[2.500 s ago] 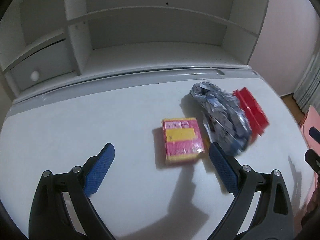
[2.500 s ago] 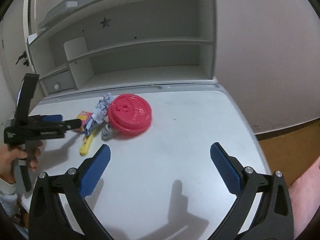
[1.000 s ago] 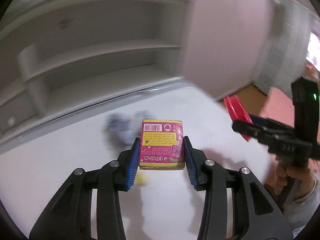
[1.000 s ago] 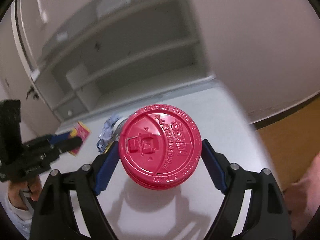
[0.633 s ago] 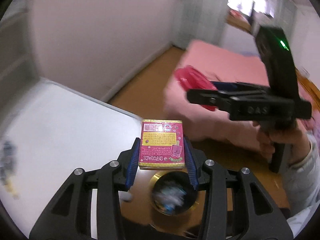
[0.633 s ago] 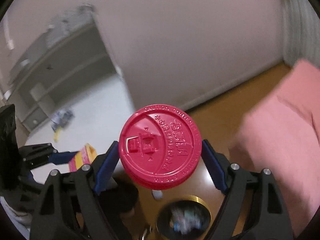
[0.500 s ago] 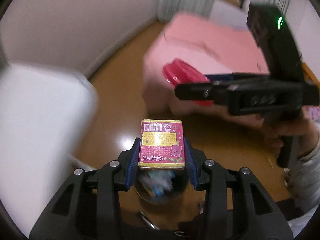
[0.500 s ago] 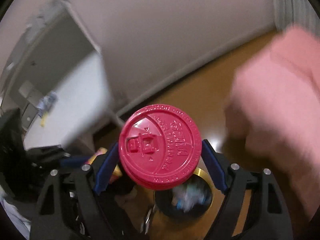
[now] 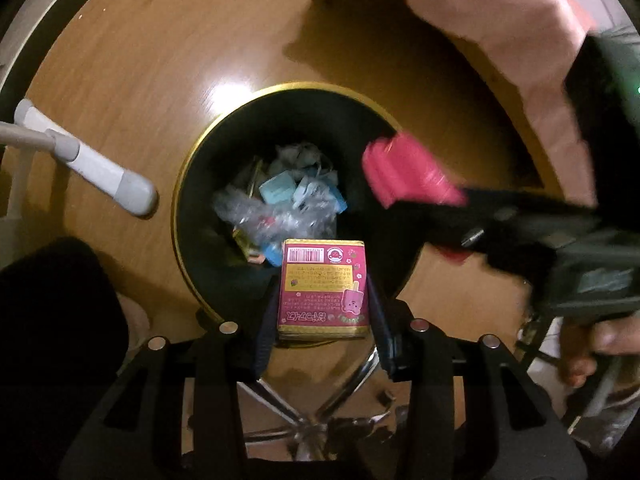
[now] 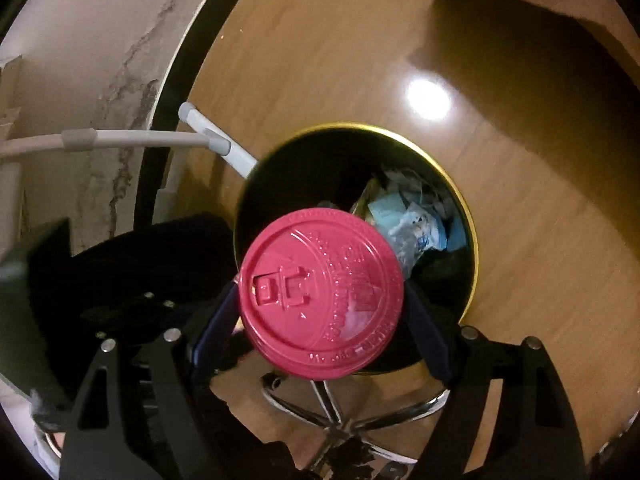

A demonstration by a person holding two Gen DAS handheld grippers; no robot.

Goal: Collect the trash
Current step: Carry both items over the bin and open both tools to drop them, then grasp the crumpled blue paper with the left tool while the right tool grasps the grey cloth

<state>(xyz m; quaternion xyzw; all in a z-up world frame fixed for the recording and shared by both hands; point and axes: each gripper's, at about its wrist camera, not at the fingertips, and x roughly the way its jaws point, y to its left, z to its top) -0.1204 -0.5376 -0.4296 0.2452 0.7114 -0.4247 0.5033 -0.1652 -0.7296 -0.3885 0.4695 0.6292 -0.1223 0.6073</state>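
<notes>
My left gripper (image 9: 322,300) is shut on a pink and yellow snack box (image 9: 323,286), held above the near side of a black bin with a gold rim (image 9: 180,184). Crumpled plastic and blue wrappers (image 9: 280,196) lie in the bin. My right gripper (image 10: 322,304) is shut on a red cup lid (image 10: 320,292), over the bin (image 10: 464,208) on its left side. In the left wrist view the red lid (image 9: 408,176) shows blurred over the bin's right half, carried by the other black tool (image 9: 560,248) in a hand (image 9: 588,344).
The bin stands on a wooden floor (image 9: 160,40). A white desk leg with grey foot (image 9: 100,168) lies left of it. A chrome star chair base (image 9: 304,420) is below the grippers. Pink bedding (image 9: 500,20) fills the upper right. A white wall (image 10: 80,60) runs on the left.
Both grippers swung from the white desk down to the floor, carrying the box and the lid. They now point steeply down over the bin, which has grown large in both views.
</notes>
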